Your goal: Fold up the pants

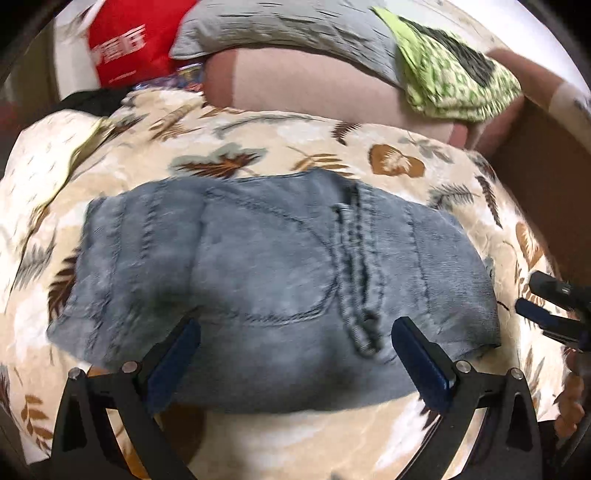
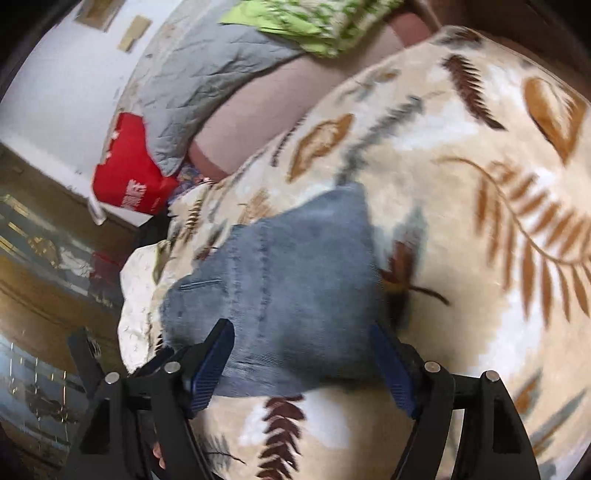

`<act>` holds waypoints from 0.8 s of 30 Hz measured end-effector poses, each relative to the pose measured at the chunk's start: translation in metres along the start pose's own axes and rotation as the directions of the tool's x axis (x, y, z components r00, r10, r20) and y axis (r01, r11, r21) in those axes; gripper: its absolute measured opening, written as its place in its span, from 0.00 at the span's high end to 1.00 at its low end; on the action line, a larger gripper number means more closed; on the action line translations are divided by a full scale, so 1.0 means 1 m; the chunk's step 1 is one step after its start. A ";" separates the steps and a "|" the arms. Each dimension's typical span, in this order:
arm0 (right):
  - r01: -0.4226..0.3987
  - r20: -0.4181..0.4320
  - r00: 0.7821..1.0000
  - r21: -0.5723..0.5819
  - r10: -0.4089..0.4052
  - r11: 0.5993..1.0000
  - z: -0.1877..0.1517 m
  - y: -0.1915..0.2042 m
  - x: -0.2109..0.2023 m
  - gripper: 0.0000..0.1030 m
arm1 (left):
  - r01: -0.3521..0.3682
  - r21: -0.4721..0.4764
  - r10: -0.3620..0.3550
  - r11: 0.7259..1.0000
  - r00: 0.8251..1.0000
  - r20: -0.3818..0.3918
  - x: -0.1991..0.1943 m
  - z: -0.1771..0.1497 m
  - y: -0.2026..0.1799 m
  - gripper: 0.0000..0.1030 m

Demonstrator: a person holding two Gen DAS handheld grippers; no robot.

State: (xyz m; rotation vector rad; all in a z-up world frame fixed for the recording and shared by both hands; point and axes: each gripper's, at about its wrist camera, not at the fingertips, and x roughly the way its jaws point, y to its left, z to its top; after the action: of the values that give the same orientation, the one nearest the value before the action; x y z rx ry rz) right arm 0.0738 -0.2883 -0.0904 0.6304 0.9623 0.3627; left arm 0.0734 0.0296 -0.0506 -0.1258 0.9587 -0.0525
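**Folded jeans on the leaf blanket, both my claws wide and empty**

Nearest me, my left gripper [image 1: 295, 343] stands with its blue pads spread wide, holding nothing, above the near edge of the folded jeans [image 1: 273, 273]. My right gripper [image 2: 303, 354] is spread just as wide and empty over the same bundle's near edge. The denim lies in a compact folded rectangle, seams and a pocket curve facing up, on the cream leaf-print blanket [image 1: 280, 151]. Farther off sits a pinkish cushion [image 1: 303, 88], with a grey quilted pillow [image 1: 280, 26] and a green patterned cloth [image 1: 454, 77] on it. Far left is a red bag [image 1: 129, 40]
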 end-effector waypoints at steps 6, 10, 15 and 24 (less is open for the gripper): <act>0.067 -0.092 0.994 0.013 -0.065 0.998 -0.015 -0.008 0.032 0.24 | 0.003 -0.067 -0.001 0.998 0.999 0.036 -0.020 -0.013 0.041 0.00; 0.085 0.018 0.996 0.022 -0.085 0.996 -0.001 0.002 -0.017 0.24 | -0.009 -0.111 0.016 0.994 0.998 0.062 -0.026 -0.017 0.066 0.00; 0.172 0.256 0.951 0.029 -0.174 0.985 0.018 0.006 -0.082 0.19 | -0.030 -0.188 0.047 0.982 0.995 0.088 -0.034 -0.019 0.090 0.00; 0.117 0.087 0.990 -0.069 -0.111 0.991 -0.034 0.013 -0.016 0.19 | 0.053 -0.486 -0.006 0.872 0.995 0.098 -0.049 -0.046 0.159 0.00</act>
State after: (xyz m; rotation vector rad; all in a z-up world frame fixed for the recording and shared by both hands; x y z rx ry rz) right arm 0.0364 -0.2758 -0.0853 0.5166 0.8975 0.2674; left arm 0.0063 0.1886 -0.0579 -0.6086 0.8587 0.1702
